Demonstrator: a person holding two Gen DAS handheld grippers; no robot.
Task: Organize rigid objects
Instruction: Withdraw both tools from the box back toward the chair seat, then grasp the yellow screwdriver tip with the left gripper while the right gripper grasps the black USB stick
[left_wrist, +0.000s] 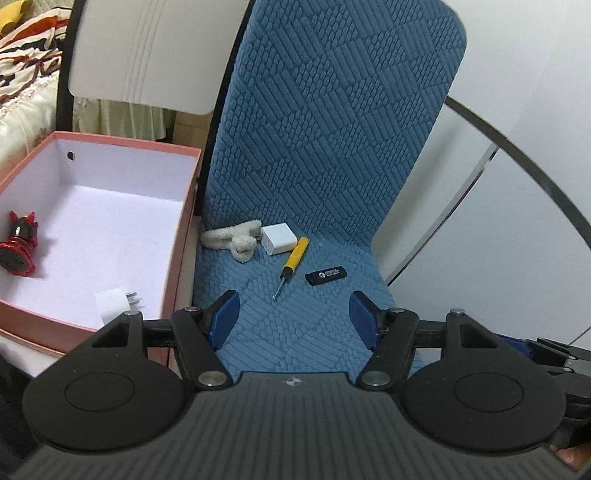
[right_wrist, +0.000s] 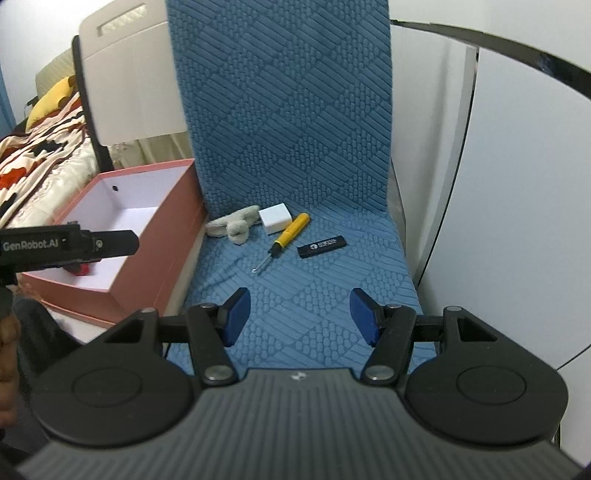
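Note:
On the blue chair seat lie a yellow screwdriver, a white charger cube, a black USB stick and a fluffy white cloth piece. The same things show in the right wrist view: screwdriver, cube, USB stick, cloth. My left gripper is open and empty above the seat's front. My right gripper is open and empty too. The pink box holds a red toy and a white plug.
The pink box stands left of the chair on a white surface. The left gripper's body reaches over the box. A bed with patterned bedding lies at far left. A white wall stands right of the chair.

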